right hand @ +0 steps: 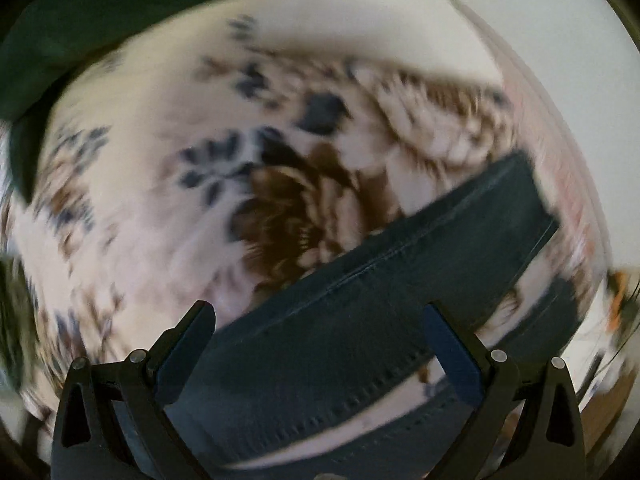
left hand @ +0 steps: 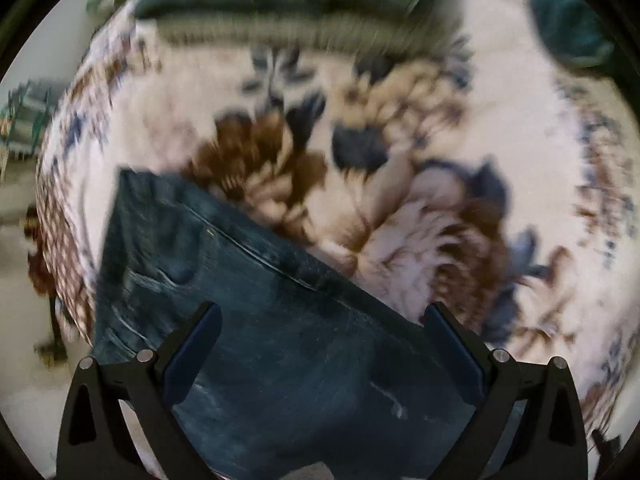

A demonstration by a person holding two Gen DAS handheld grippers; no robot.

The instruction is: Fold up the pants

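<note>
Dark blue denim pants (left hand: 248, 300) lie on a white bedspread with brown and blue flowers (left hand: 400, 160). In the left wrist view my left gripper (left hand: 322, 312) is open and hovers over the pants, whose side seam runs diagonally from upper left to lower right. In the right wrist view my right gripper (right hand: 320, 312) is open above a pant leg (right hand: 400, 288) that stretches toward the upper right, with a second strip of denim (right hand: 532, 328) below it. Both views are blurred by motion. Neither gripper holds anything.
A dark green cloth (right hand: 100, 12) lies at the far left of the bed in the right wrist view and also shows in the left wrist view (left hand: 568, 28). A grey-green folded blanket (left hand: 280, 0) lies at the far side. The bed edge and floor (left hand: 24, 280) are at the left.
</note>
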